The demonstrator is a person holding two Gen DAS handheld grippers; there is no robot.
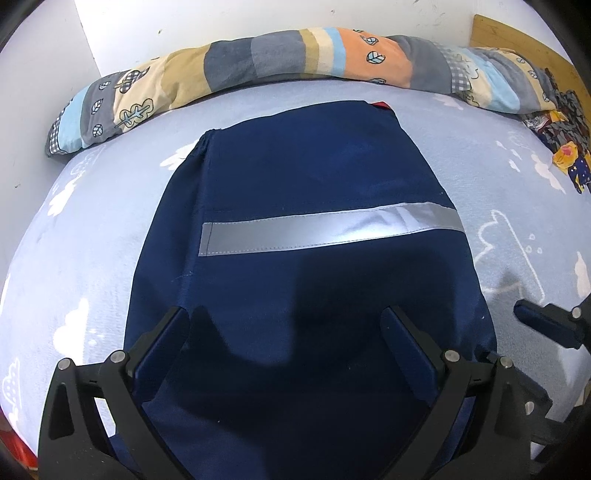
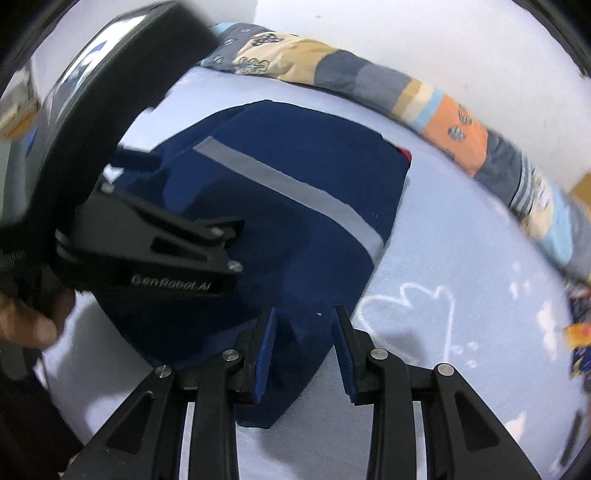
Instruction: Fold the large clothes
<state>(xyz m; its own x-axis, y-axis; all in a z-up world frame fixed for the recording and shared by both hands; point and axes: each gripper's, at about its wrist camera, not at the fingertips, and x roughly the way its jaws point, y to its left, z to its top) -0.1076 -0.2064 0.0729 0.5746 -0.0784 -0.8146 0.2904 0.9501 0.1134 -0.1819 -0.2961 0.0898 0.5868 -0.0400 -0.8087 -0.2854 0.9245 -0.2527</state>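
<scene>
A navy garment (image 1: 295,177) with a grey reflective stripe (image 1: 325,229) lies folded flat on the light blue bed sheet (image 1: 92,240). My left gripper (image 1: 284,321) hovers over its near end. The jaws stand wide open, with cloth under them and nothing pinched. One finger (image 1: 543,321) of the right gripper shows at the garment's right edge. In the right wrist view, the right gripper (image 2: 304,317) sits over the garment's (image 2: 295,166) near corner. Its blue pads (image 2: 266,354) stand apart, and navy cloth lies between them unpressed. The left tool's black body (image 2: 147,251) fills the left of that view.
A rolled patchwork quilt (image 1: 295,59) runs along the white wall at the back. A wooden headboard (image 1: 495,33) and a dark patterned cloth (image 1: 565,147) are at the right. A person's hand (image 2: 22,325) grips the left tool. Bare sheet (image 2: 461,295) spreads right of the garment.
</scene>
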